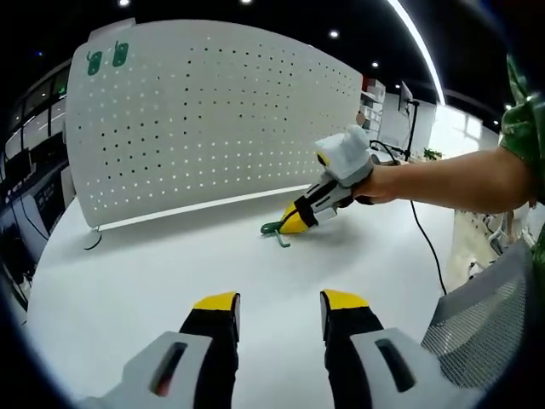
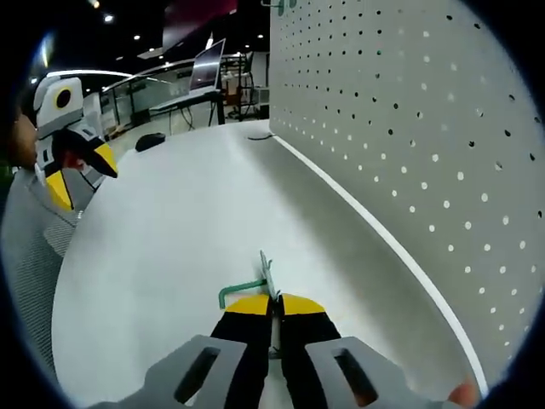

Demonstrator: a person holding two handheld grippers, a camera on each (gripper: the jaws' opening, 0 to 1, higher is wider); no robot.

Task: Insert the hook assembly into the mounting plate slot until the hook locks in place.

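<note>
White laminate forms the round table (image 1: 153, 273) that carries every item. A white perforated metal mounting plate (image 1: 213, 111) stands upright along the table's far edge; in the right gripper view it rises as a wall (image 2: 409, 128) beside the hook. Two green hooks already on the plate (image 1: 106, 58) sit near its upper corner.

The green bent-wire hook assembly (image 2: 247, 290) lies low over the table top near the plate's foot, and whether it rests on the surface or is just lifted cannot be told. The right gripper (image 2: 274, 305) has its yellow-tipped jaws pressed together on the hook's upright tab; the left gripper view shows the same pinch (image 1: 294, 223) with the hook (image 1: 277, 230) protruding from it. The left gripper (image 1: 279, 302) hovers over the near part of the table, jaws spread and holding nothing; it also appears at the table's edge (image 2: 81, 175).

Step in hand, as judged: the pick-up of the hook, insertion not yet begun. The next move calls for raising the hook, turning its tab toward the plate, aligning it with a row of holes, and pressing until it seats.
</note>
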